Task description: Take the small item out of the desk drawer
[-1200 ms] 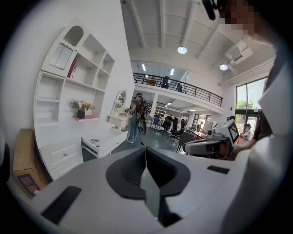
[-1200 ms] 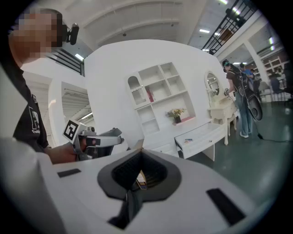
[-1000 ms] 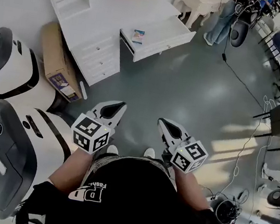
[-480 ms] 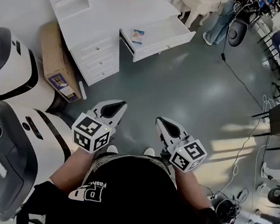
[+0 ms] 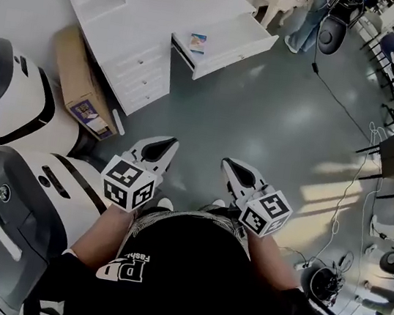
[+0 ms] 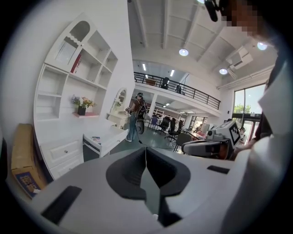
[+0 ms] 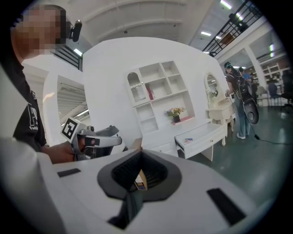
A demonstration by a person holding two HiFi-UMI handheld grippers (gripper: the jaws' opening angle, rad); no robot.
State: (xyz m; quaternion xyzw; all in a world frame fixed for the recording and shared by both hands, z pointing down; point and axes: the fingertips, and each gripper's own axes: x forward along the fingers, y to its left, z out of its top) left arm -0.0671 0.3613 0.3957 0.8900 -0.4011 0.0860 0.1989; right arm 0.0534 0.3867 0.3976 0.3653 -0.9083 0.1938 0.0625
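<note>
Left hand-held gripper and right hand-held gripper both clenched, empty; small item inside open drawer, well apart.

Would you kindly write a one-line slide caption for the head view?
Left tool and right tool shut and empty, well short of the white desk, whose open drawer holds the small item.

The desk at eleven o'clock looks like smooth, satin, white-painted wood. The grey floor is glossy and mirrors light. The box at ten o'clock is matt brown cardboard. The left gripper and right gripper have matt white plastic shells and black ribbed pads. The shirt at six o'clock is black cloth.
</note>
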